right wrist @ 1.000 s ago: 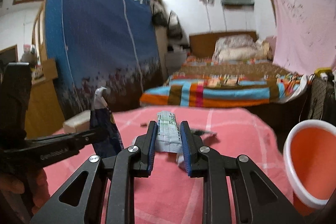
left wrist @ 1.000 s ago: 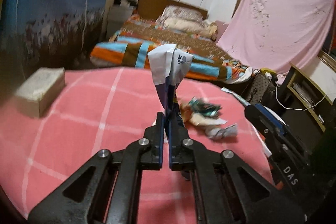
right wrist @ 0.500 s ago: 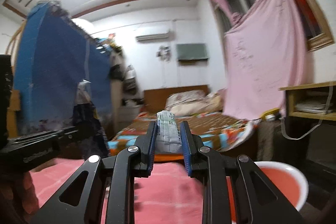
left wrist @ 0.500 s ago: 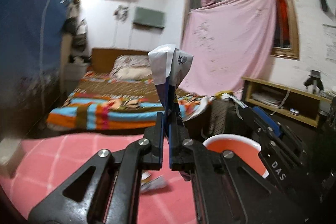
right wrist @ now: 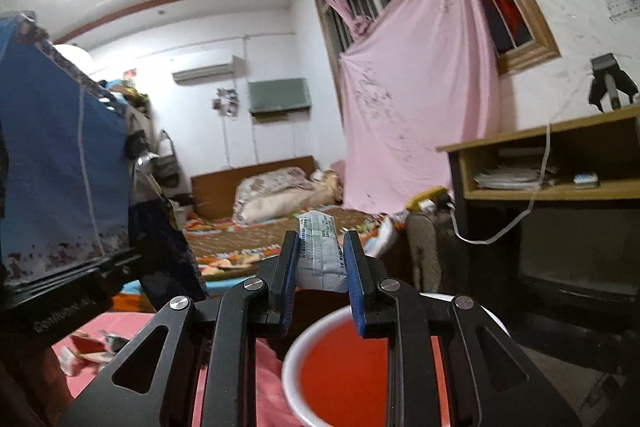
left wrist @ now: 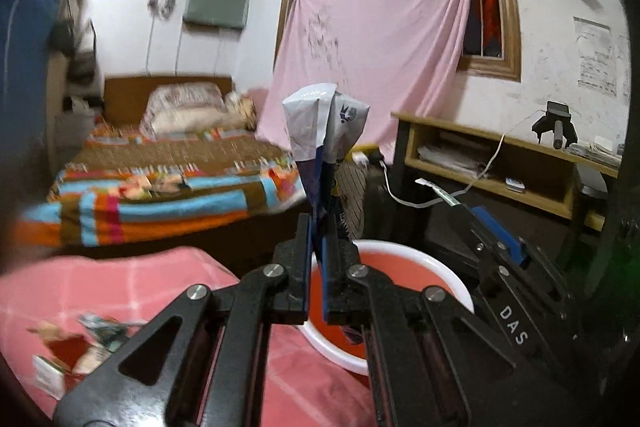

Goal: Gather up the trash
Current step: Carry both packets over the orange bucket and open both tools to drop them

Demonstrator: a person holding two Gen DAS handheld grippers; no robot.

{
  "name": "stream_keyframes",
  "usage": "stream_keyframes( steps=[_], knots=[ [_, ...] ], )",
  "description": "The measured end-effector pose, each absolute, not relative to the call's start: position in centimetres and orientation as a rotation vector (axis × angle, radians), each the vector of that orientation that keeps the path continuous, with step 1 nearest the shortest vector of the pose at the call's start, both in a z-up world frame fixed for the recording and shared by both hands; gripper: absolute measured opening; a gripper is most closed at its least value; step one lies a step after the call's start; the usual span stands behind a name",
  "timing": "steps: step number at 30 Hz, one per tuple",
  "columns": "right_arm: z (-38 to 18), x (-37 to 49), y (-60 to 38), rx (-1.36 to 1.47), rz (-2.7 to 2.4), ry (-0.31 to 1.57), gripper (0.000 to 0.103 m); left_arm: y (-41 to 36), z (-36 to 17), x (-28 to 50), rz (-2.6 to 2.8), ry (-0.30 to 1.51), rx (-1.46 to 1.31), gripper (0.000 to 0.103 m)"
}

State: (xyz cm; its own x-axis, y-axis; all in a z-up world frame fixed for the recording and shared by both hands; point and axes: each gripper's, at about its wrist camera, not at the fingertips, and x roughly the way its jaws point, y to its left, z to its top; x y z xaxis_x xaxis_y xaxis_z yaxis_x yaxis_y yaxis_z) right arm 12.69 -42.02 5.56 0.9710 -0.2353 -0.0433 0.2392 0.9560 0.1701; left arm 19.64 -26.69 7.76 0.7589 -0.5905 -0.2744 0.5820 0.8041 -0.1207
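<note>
Left gripper (left wrist: pixel 316 263) clamps my blue-white wrapper (left wrist: pixel 324 131) over red basin (left wrist: pixel 460 291) | right gripper (right wrist: pixel 322 267) pinches green-printed packet (right wrist: pixel 320 251) above basin | neither dropped | scraps (left wrist: pixel 80 343) left beside basin

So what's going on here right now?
A person is clearing trash with two handheld claws. The left claw is shut on a blue and white wrapper; the right claw grips a green-printed packet. Both are at the red basin beside the pink table. More scraps lie on the table.
</note>
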Motion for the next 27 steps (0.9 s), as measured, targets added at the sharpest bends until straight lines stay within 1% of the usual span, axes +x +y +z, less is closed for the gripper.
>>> stream_keyframes(
  steps=[8,16,20,27],
  knots=[
    [3.9,13.4,-43.9,0.223,-0.300,0.121,0.021,-30.4,5.4,22.4,-0.639,0.475,-0.049,0.000],
    [2.7,14.1,-45.4,0.269,-0.330,0.198,0.021,-32.4,3.5,24.2,-0.641,0.615,-0.043,0.000],
    [1.9,14.6,-46.0,0.301,-0.334,0.247,0.022,-33.2,2.5,25.4,-0.640,0.702,-0.085,0.000],
    [1.1,14.9,-46.6,0.336,-0.344,0.302,0.022,-34.1,1.4,26.6,-0.611,0.782,-0.114,0.000]
  ],
)
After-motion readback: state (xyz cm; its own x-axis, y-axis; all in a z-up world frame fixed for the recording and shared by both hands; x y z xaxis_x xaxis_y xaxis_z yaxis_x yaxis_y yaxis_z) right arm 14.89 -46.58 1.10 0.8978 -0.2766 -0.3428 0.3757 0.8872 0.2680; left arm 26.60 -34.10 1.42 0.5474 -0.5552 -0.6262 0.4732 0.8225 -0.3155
